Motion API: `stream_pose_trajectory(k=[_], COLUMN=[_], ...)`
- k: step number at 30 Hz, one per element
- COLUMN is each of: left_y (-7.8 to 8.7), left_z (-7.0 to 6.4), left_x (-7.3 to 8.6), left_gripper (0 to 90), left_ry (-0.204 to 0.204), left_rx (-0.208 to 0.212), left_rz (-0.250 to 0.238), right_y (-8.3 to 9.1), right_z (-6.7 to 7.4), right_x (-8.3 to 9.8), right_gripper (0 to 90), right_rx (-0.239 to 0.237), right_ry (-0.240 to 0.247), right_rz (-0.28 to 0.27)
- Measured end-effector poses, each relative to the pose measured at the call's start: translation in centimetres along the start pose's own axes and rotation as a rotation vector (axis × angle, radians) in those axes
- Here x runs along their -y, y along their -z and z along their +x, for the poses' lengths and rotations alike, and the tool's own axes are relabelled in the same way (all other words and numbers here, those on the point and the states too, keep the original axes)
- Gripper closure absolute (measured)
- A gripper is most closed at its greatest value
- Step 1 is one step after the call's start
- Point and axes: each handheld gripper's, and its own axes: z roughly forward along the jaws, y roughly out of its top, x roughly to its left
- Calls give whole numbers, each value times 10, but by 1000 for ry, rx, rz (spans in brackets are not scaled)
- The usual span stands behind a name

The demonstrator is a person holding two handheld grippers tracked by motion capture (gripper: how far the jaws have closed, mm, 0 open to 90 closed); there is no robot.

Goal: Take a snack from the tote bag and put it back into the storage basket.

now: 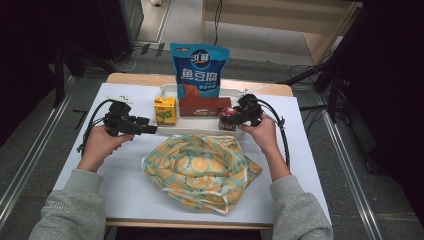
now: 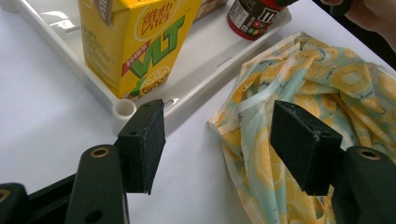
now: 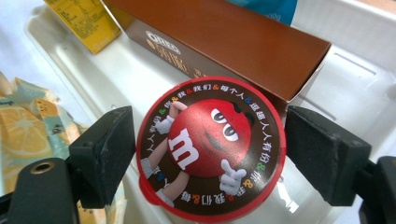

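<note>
While both grey-sleeved forearms reach in from the near edge of the white table (image 1: 120, 185), the hands rest low over it on either side of the fruit-print cloth bag (image 1: 200, 170), which lies crumpled between them. Behind the bag a white tray (image 1: 200, 131) holds a blue snack pouch (image 1: 199, 70) standing upright at the back, a brown biscuit box (image 1: 204, 106) lying flat, a yellow drink carton (image 1: 165, 110) at the left end and a candy tub (image 3: 210, 149) at the right end.

Gripping from behind, the left hand (image 1: 100, 142) holds the left gripper (image 2: 217, 144) level, aimed right toward the tray's near left corner; its pads stand well apart over bare table and the bag's edge, with nothing between them. With the wrist bent inward, the right hand (image 1: 261, 131) tips the right gripper (image 3: 210, 154) down over the tub. Its jaws are spread wide on either side of the red lid, a sliver of gap showing at each pad, so they are not pressing it.

From the left gripper view the carton's top and the tub's lid are cut off. Small print on the box is too blurred to read.
</note>
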Motion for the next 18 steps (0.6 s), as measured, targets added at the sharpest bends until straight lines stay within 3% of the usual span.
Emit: stream_pose_trajectory(k=[18], left_y=[-1], left_z=[0], left_x=[1], left_gripper=[355], left_ry=[0], left_rx=[0], left_rz=[19], right_y=[27], right_z=[12], right_x=[-1], right_gripper=[194], right_rx=[14], right_ry=[12], right_rz=[-25])
